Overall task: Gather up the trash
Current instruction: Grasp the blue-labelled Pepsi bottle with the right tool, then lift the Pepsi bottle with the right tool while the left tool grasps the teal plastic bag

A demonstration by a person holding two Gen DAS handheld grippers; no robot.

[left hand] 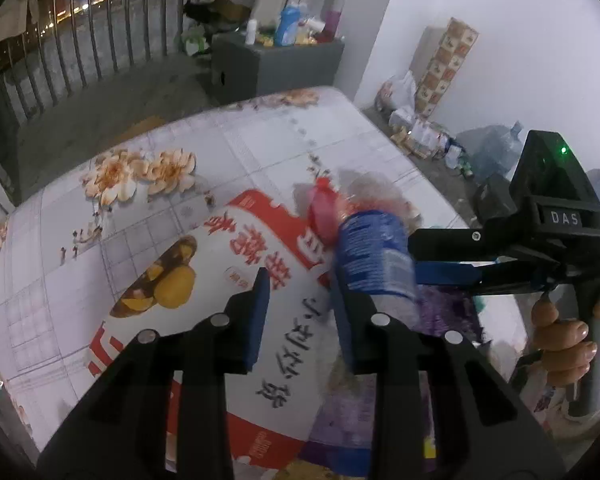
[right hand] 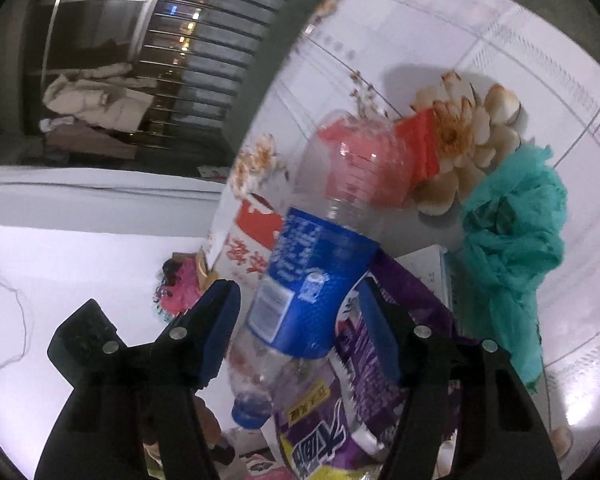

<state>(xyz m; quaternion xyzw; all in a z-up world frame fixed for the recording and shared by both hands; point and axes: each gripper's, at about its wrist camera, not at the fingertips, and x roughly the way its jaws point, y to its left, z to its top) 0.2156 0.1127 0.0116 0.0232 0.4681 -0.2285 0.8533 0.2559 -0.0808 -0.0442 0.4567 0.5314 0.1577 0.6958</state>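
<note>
Blurred plastic bottle [right hand: 312, 280] (cap end half hidden).

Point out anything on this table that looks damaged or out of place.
The clear plastic bottle with the blue label lies tipped on its side across a purple wrapper, not standing. A crumpled teal bag is heaped beside it on the flowered tablecloth.
</note>
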